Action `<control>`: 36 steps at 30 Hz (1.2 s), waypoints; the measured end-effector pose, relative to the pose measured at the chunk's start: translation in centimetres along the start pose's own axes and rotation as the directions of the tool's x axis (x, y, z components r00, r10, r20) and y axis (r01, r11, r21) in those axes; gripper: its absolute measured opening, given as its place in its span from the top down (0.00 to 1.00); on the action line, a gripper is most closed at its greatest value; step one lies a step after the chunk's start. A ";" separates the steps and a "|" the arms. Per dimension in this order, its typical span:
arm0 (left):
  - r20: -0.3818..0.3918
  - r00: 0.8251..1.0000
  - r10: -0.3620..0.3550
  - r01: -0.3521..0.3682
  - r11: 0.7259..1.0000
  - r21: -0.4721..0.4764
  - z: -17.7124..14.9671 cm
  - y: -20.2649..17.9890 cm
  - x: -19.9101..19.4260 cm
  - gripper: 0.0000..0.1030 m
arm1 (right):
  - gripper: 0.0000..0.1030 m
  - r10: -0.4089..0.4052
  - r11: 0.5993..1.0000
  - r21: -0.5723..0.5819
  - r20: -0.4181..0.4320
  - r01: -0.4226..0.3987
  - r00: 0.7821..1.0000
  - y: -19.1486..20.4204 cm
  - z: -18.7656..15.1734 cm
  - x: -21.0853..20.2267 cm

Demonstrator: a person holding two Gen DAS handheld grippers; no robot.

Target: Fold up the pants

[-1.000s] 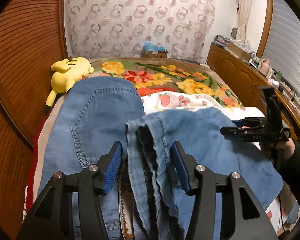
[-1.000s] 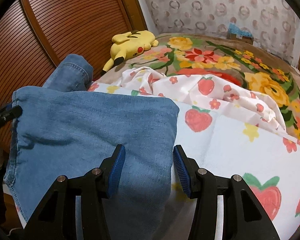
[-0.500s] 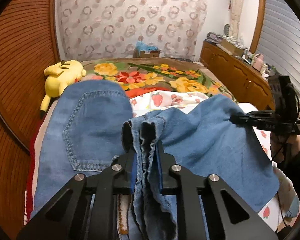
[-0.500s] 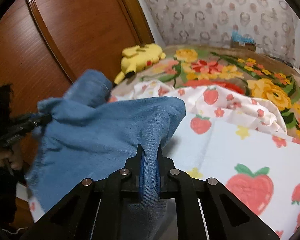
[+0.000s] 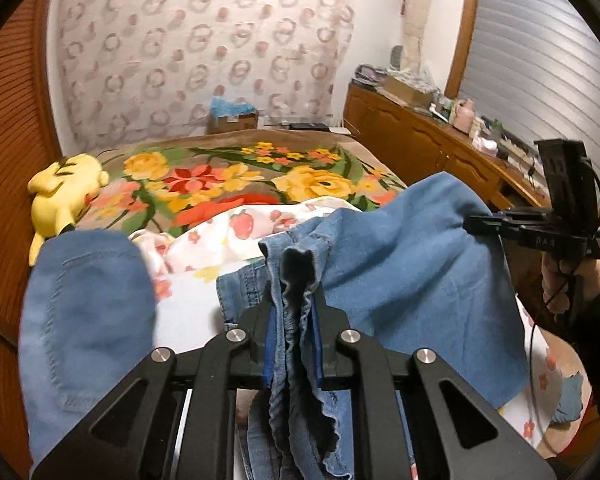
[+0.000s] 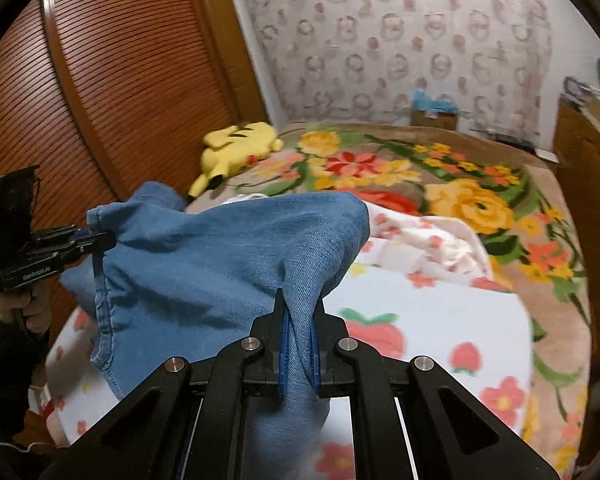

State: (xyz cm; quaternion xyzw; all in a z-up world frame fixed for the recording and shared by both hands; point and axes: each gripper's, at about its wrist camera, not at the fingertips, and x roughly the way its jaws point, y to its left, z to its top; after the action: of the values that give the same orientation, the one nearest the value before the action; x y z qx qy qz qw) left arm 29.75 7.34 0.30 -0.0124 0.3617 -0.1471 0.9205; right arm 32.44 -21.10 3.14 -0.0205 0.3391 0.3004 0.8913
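A bedroom with ring-patterned wallpaper and a slatted wooden wardrobe door; the bed (image 5: 236, 184) carries a floral blanket and, nearer the cameras, a strawberry-print sheet (image 6: 440, 320). The blue denim pants (image 5: 400, 272) hang lifted above that sheet, stretched between two grips. The left gripper (image 5: 292, 344) is clamped tight on a bunched, doubled hem edge, its jaws having just been closing with the fabric gathered between them. The right gripper (image 6: 300, 348) is likewise pinched shut on a fold of the denim, its jaws also just closed onto cloth. Holding two separated points of the same edge keeps the panel taut and off the bed, which looks meant to let it be carried over the rest of the pants as one flat fold. Another part of the pants, showing a back pocket (image 5: 88, 312), lies to the left of the lifted panel. Beyond the pants, a yellow plush toy (image 5: 64, 192) rests by the wardrobe side of the bed.
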 end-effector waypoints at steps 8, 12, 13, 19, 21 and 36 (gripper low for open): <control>-0.052 0.997 0.051 -0.050 0.999 0.018 0.5 0.1 3.3 0.75 | 0.85 -0.076 0.997 0.023 -0.063 0.078 0.995 -1.9 -1.3 3.1; -0.039 0.996 0.086 -0.086 0.996 0.014 -0.1 0.4 2.5 0.53 | 0.80 -0.107 0.993 0.036 -0.065 0.109 0.992 -0.7 -0.4 3.7; -0.035 0.996 0.087 -0.087 0.996 0.008 -0.3 0.4 2.1 0.53 | 0.78 -0.114 0.993 0.034 -0.058 0.116 0.992 -0.5 -0.4 3.4; -0.022 0.996 0.085 -0.084 0.996 0.023 -1.7 -1.0 0.7 0.49 | 0.69 -0.105 0.994 0.034 -0.013 0.106 0.994 1.5 -1.2 1.0; -0.034 0.997 0.068 -0.068 0.997 0.028 -2.5 -1.7 0.5 0.49 | 0.69 -0.108 0.994 0.033 0.000 0.108 0.994 1.9 -2.0 0.4; -0.121 0.992 0.042 -0.036 0.998 0.052 -9.0 -4.5 -0.2 0.60 | 0.58 -0.161 0.984 0.076 0.003 0.160 0.987 4.3 -10.6 -4.9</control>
State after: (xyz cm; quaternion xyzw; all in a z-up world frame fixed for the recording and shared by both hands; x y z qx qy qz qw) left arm 22.38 3.86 -5.61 0.0267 0.4135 -0.1386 0.8995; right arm 20.96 -22.64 -1.27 -0.0125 0.3435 0.2146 0.9142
